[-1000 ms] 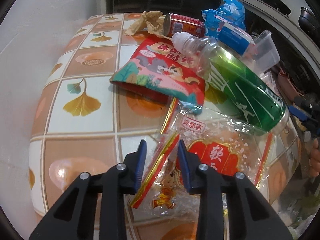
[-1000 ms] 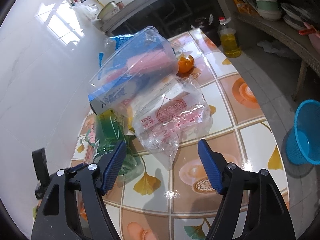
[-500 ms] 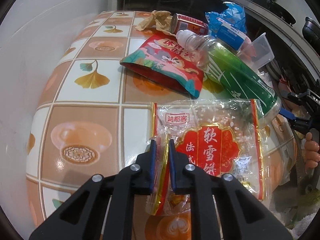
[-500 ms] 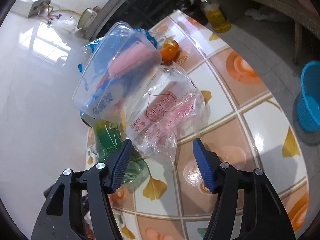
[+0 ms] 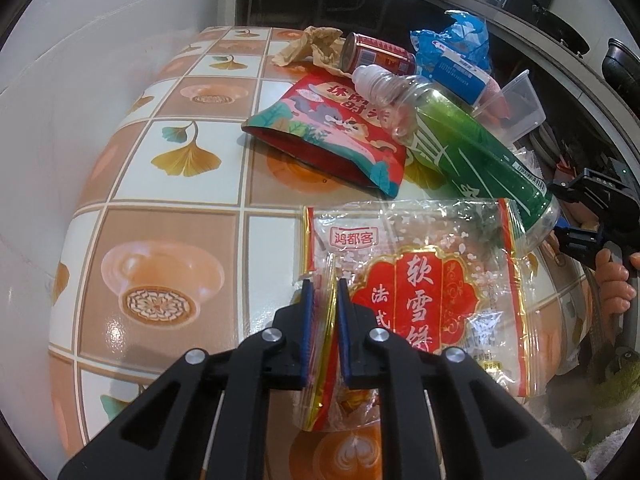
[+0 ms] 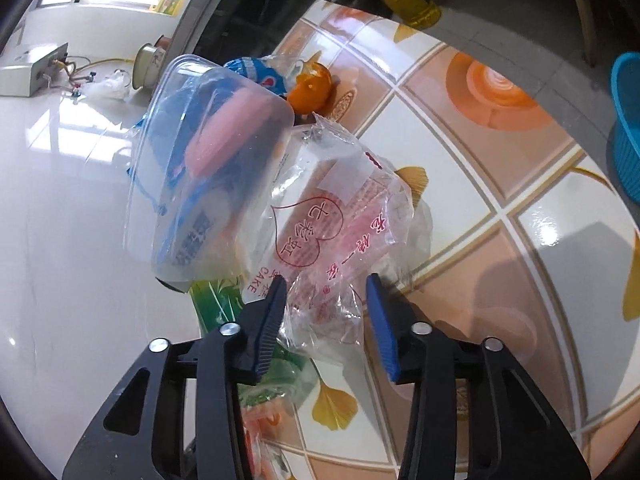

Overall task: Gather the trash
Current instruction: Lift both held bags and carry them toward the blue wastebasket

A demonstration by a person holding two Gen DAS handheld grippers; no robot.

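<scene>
my left gripper (image 5: pixel 322 294) is pinched tight on the near edge of a clear plastic snack bag with red and gold print (image 5: pixel 416 292), its blue pads pressed on the gold-trimmed seam. the bag lies flat over the tiled-pattern tabletop with ginkgo leaves (image 5: pixel 168 216). beyond it a green plastic bottle with a white cap (image 5: pixel 452 140) lies on its side, its neck over a red and teal snack pouch (image 5: pixel 332 136). farther back sit a red drink can (image 5: pixel 376 58) on its side, a crumpled brown paper (image 5: pixel 312 46) and a blue wrapper (image 5: pixel 456 46).

my right gripper (image 6: pixel 327 298) is closing; its jaws stand either side of the crinkled tail of a clear cake wrapper with pink print (image 6: pixel 332 232), and the pads do not press it yet. a clear plastic tub (image 6: pixel 208 184) leans against that wrapper, an orange peel (image 6: pixel 310 88) lies behind, and a blue plastic basket (image 6: pixel 626 120) stands on the floor beside the table.
</scene>
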